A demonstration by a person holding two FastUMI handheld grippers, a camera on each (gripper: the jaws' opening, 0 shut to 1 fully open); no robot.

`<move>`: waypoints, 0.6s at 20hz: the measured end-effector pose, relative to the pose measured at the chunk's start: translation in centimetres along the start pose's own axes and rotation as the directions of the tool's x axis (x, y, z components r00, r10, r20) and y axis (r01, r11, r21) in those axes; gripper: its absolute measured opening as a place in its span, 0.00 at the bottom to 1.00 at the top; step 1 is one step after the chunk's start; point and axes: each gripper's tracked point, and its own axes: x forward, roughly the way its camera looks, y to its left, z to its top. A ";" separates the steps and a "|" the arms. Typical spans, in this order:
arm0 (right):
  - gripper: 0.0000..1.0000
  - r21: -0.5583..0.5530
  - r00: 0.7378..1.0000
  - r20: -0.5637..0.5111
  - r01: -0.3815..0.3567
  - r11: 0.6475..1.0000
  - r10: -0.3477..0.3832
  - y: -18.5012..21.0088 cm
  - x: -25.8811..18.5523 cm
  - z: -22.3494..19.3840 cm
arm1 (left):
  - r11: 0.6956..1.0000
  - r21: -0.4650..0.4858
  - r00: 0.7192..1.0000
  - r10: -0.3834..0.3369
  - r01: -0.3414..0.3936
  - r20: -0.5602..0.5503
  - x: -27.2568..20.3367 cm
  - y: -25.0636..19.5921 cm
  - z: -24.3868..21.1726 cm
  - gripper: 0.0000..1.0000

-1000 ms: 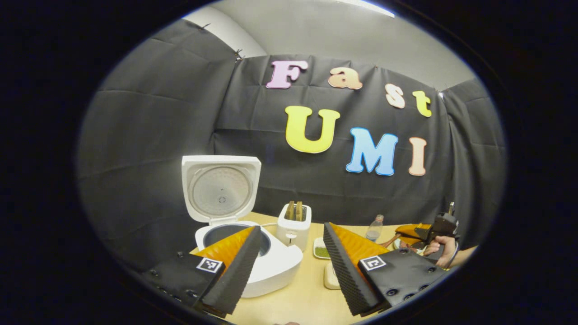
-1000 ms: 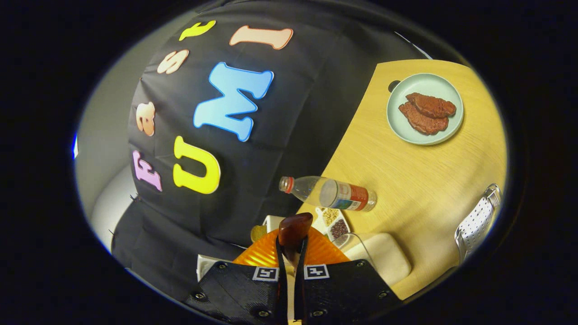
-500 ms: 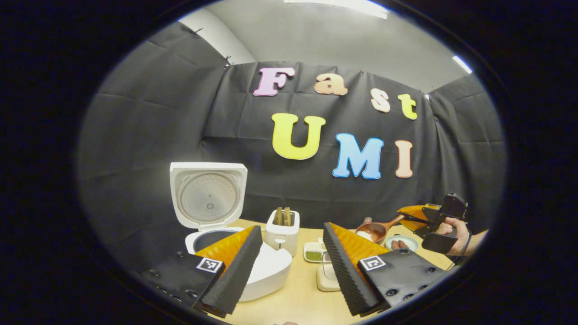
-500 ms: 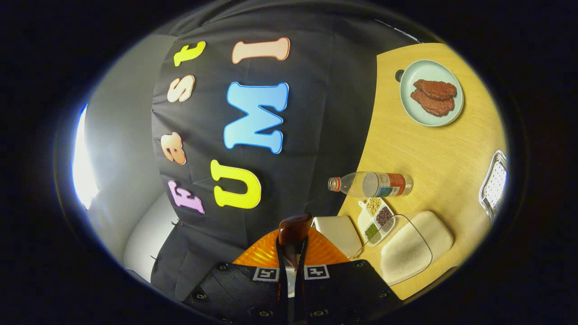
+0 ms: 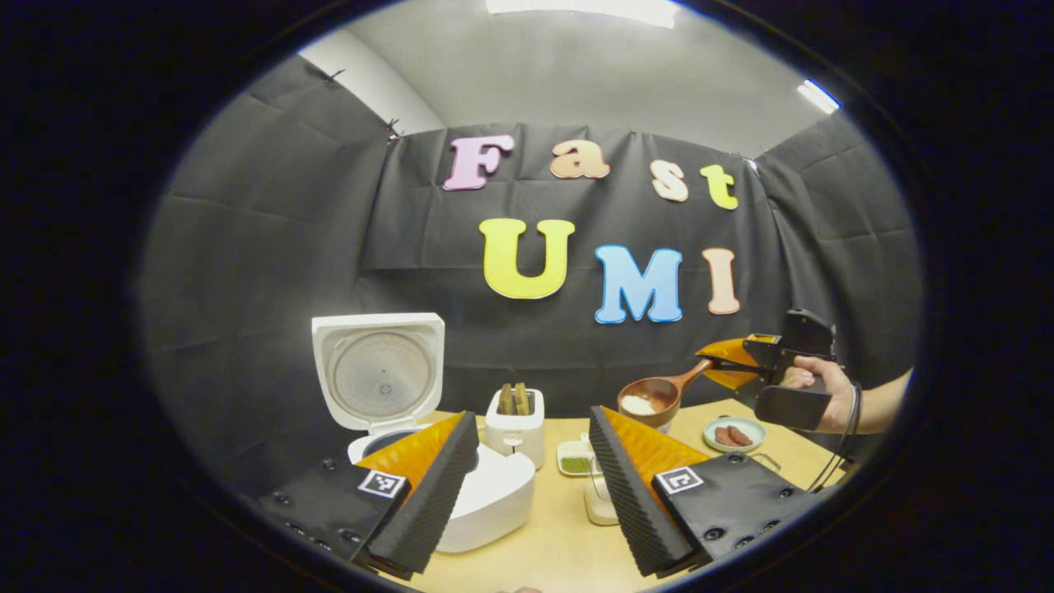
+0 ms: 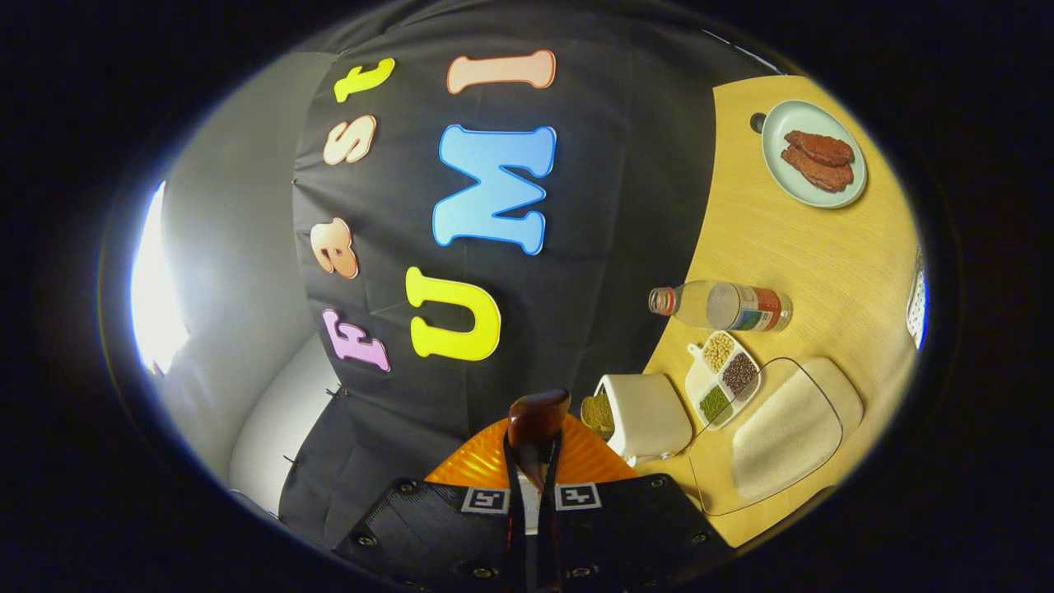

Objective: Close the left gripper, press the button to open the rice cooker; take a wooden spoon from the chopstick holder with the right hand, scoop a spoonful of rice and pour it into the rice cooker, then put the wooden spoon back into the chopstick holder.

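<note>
Our right gripper (image 6: 528, 486) jaws are clamping the glossy wooden spoon (image 5: 655, 397), its round bowl holding white rice; left gripper (image 5: 527, 486) jaws are gaping beside the open rice cooker (image 5: 428, 461).

Lighting: overhead, from ceiling strip lights (image 5: 580, 8) at the top of the left gripper view, with a second short strip at upper right; even and moderately bright on the table (image 5: 560, 535), soft shadows only. Right gripper view: strong blown-out glare (image 6: 152, 280) at the left edge, washing the pale wall around it. Black cloth absorbs light, folds faintly visible. Distortion: heavy fisheye bending toward all edges, dim falloff at the rim. Focus: centre sharp; nearest finger surfaces at the bottom slightly soft.
</note>
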 end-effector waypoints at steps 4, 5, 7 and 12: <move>0.06 -0.051 0.999 -0.054 -0.014 0.999 0.011 1.3 2.4 -2.5 | 1.000 -0.015 1.000 0.010 -0.010 -0.003 -0.8 0.6 -0.3 0.92; 0.06 -0.067 0.998 -0.066 -0.017 0.998 0.012 1.7 3.3 -3.1 | 1.000 -0.019 1.000 0.019 -0.019 -0.006 -0.9 1.0 -0.4 0.92; 0.06 -0.109 0.995 -0.098 -0.023 0.994 0.012 2.1 4.8 -4.7 | 0.999 -0.025 0.999 0.038 -0.038 -0.014 -1.1 1.8 -0.8 0.92; 0.06 -0.135 0.985 -0.170 -0.044 0.990 0.020 2.8 8.8 -8.3 | 0.996 -0.029 0.996 0.089 -0.089 -0.012 -1.7 4.0 -0.9 0.92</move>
